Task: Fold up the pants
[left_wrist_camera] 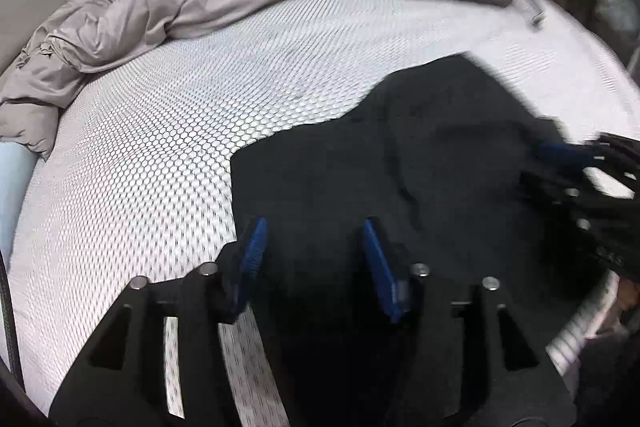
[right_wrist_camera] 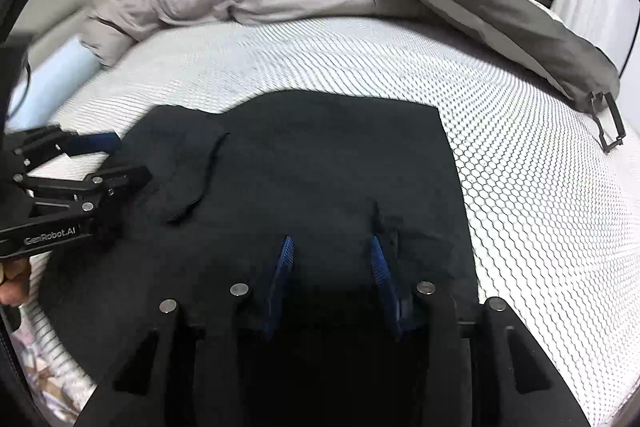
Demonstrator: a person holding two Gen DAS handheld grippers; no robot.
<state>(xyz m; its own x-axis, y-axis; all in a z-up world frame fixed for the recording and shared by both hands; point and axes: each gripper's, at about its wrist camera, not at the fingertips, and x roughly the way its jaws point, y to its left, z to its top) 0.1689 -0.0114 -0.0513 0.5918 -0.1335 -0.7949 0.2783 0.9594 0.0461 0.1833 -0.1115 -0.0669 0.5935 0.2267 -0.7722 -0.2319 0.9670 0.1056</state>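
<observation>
Black pants (right_wrist_camera: 320, 163), one pair, two tools

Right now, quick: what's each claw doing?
Left claw: open over the black pants, gripping nothing.
Right claw: open over the same pants, gripping nothing.

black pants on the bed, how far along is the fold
Done: the black pants lie as a compact, fairly flat dark shape on the honeycomb mattress cover, so at least one fold looks made. In hand: nothing gripped; left gripper and right gripper hover over the fabric, jaws open. Left: the uneven left edge, possibly another fold.
</observation>
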